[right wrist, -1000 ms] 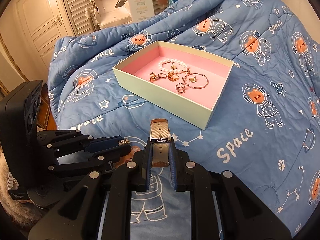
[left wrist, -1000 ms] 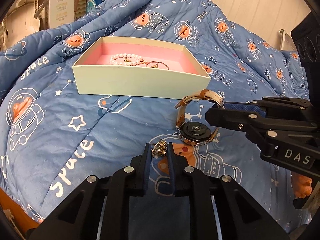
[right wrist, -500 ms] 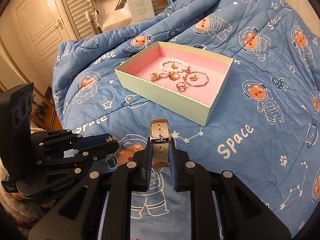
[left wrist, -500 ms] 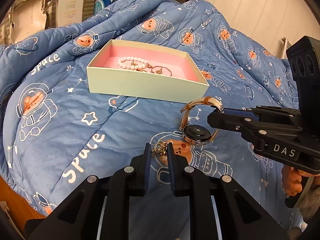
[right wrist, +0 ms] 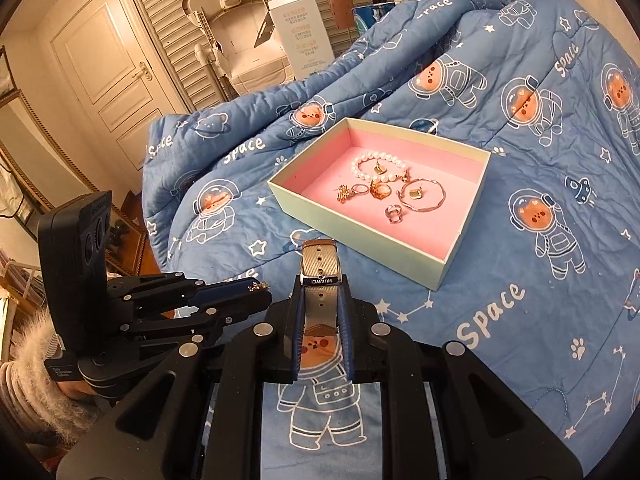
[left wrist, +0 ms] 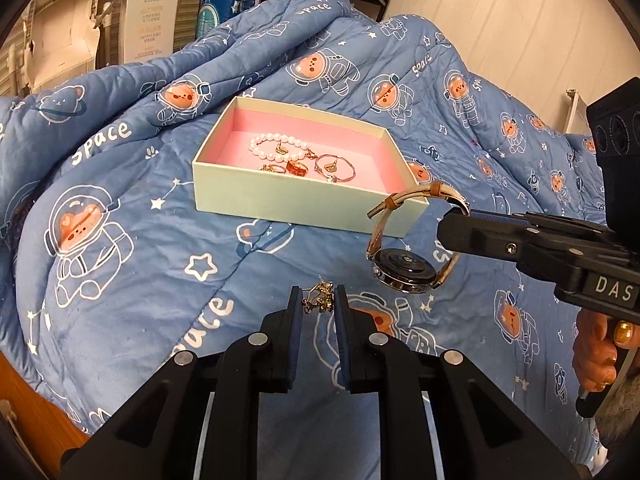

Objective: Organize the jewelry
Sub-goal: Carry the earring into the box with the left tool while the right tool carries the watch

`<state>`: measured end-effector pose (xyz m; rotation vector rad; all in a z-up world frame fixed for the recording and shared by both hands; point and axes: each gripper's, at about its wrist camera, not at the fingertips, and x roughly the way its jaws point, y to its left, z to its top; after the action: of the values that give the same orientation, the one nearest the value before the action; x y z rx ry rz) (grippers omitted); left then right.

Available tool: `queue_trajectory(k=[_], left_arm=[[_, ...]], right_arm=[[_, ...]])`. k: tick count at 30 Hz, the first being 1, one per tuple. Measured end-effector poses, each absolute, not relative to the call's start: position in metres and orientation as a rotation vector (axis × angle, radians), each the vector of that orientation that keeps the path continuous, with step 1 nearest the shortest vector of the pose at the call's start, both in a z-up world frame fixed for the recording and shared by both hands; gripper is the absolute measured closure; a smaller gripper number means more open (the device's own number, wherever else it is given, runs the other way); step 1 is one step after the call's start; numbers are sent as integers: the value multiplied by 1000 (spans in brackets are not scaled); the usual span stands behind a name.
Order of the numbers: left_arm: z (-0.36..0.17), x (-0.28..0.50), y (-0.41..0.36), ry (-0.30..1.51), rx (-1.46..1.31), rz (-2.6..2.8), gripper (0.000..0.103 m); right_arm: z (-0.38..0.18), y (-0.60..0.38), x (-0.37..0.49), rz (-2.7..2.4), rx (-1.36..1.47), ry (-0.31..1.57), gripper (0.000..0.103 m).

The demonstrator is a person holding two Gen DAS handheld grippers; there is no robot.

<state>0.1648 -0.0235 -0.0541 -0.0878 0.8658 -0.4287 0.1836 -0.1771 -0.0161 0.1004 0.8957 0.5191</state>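
two grippers hang above a blue space-print quilt [left wrist: 120, 264], each clamped on a piece of jewelry. the left gripper [left wrist: 317, 304] pinches a small gold earring [left wrist: 319, 300] between its blue-padded tips, while the right gripper [right wrist: 320, 304] is closed on the strap of a watch [left wrist: 404, 268] — the round case dangles below, clear of the quilt. beyond both sits a pale green box [right wrist: 352, 236] with a pink lining, holding a pearl bracelet [right wrist: 378, 166], a thin bangle [right wrist: 424, 200] and several rings. the watch hangs just beside the box's near corner.
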Motion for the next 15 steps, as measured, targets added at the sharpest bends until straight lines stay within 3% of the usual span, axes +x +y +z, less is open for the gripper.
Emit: queue_trajectory(k=[15], left_arm=[[-23, 251, -31, 897, -93, -442, 88]], right_arm=[[9, -186, 240, 383, -1, 809, 87]])
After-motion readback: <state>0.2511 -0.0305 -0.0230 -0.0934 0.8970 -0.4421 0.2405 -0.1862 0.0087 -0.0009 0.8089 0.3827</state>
